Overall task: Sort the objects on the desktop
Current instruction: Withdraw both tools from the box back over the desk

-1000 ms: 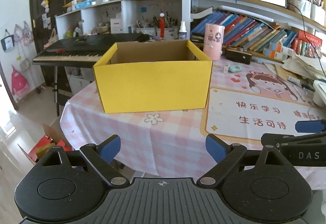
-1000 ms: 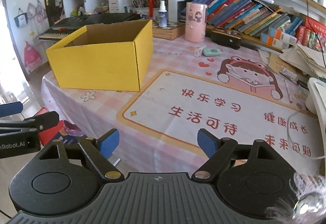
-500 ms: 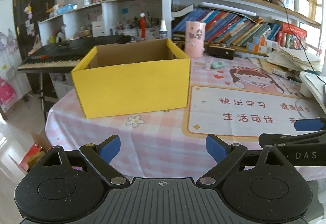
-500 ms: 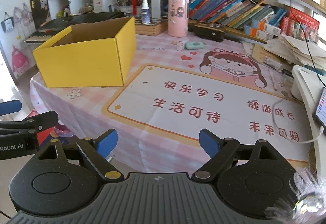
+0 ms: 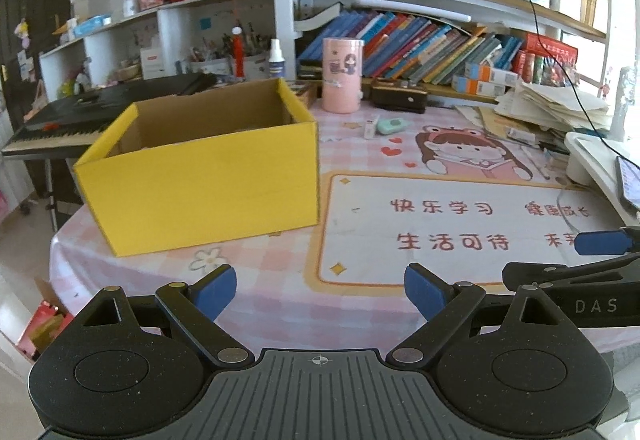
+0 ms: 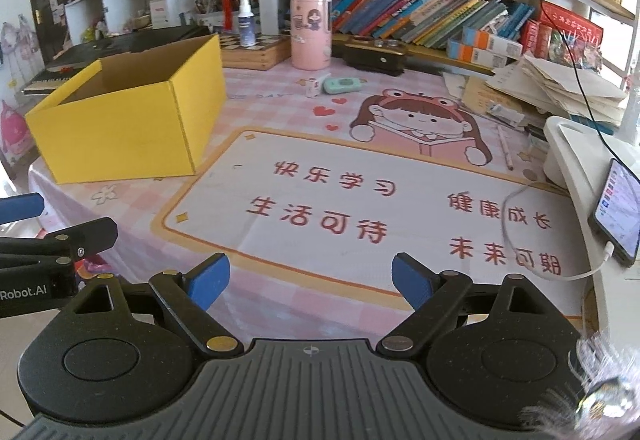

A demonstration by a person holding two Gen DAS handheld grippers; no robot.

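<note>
An open yellow cardboard box (image 5: 208, 192) (image 6: 132, 128) stands on the left part of the pink checked table. A small mint green item (image 6: 343, 85) (image 5: 392, 126) and a small white item (image 6: 314, 86) lie side by side behind the mat, in front of a pink canister (image 6: 311, 31). My left gripper (image 5: 320, 290) hangs open over the table's near edge, nothing between its blue pads. My right gripper (image 6: 310, 280) is open too, empty, over the mat's front border. The two grippers are side by side; each one's fingers show at the edge of the other's view.
A printed desk mat (image 6: 360, 200) covers the table's middle. A phone (image 6: 618, 216) on a white cable (image 6: 516, 200) leans at the right, by a white stand (image 6: 568, 144). A pencil (image 6: 505, 148), paper stacks (image 5: 552, 108), a black case (image 6: 374, 54), bookshelves and a piano keyboard (image 5: 60, 128) ring the table.
Both views have swung to the right along the table: the yellow box has slid leftward in both, and the phone and the paper stacks have come into sight. Both grippers stay open and empty.
</note>
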